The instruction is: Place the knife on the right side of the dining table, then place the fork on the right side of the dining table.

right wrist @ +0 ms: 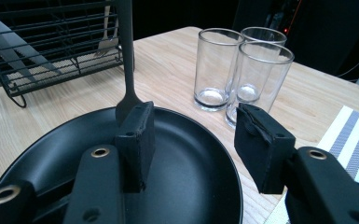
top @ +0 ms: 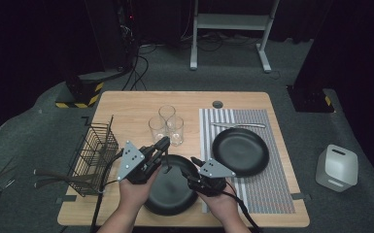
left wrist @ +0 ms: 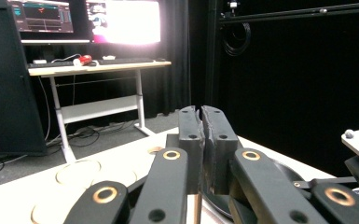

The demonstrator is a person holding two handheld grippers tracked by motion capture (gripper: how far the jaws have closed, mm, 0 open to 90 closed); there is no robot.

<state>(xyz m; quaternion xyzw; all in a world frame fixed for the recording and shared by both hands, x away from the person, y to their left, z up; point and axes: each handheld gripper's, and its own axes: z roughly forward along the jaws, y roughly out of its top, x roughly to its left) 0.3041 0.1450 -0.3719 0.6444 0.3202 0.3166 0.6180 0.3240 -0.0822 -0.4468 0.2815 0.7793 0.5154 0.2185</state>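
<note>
While the left gripper holds its jaws pressed together, apparently on a dark fork standing over the near plate, the right gripper waits open above that plate. Judging by this, lower the fork slowly and keep it clear of the glasses.

In the right gripper view, a dark fork stands upright with its tines hidden behind the left jaw of the right hand-held gripper and its handle cut by the top edge. The utensils in the wire rack are too small to identify from the high view. The bottom edge crops both forearms.
</note>
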